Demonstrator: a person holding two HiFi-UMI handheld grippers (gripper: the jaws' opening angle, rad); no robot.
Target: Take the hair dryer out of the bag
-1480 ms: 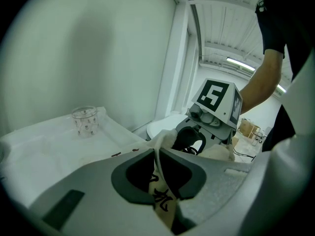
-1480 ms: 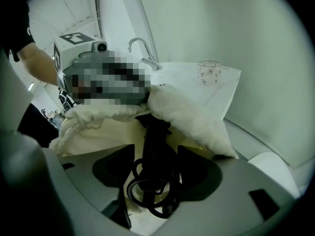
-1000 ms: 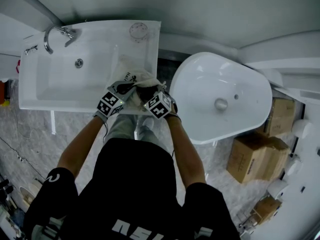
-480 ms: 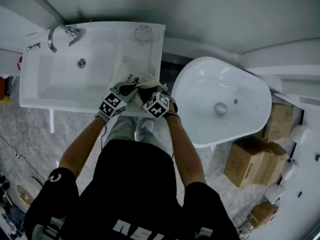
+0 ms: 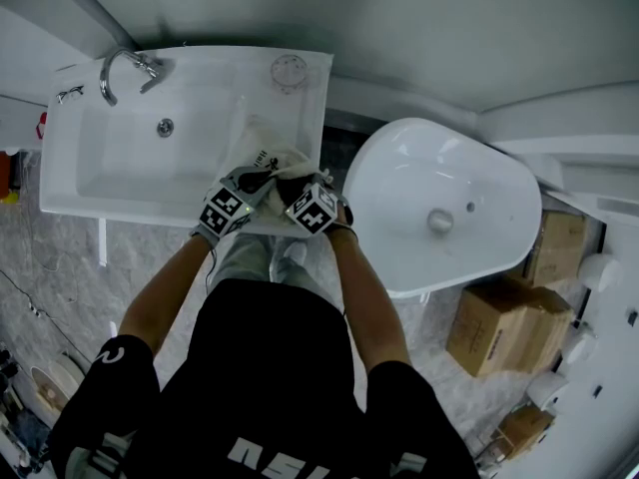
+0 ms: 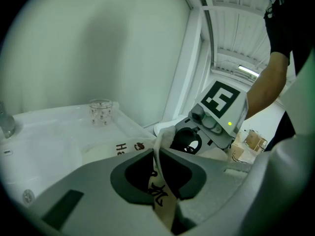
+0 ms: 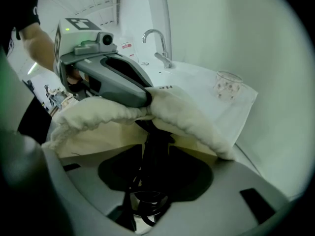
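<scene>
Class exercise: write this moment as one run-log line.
left gripper: shut on bag rim | right gripper: jaws just been closing, hair dryer between them, not yet clamped | hair dryer: inside bag

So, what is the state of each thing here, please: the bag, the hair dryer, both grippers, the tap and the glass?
Bag: lying on the sink, mouth open.
Hair dryer: inside the bag, black part showing at the mouth.
Left gripper: shut on the bag's rim.
Right gripper: open, jaws have just been closing, hair dryer between them.
Tap: no water running.
Glass: upright.
</scene>
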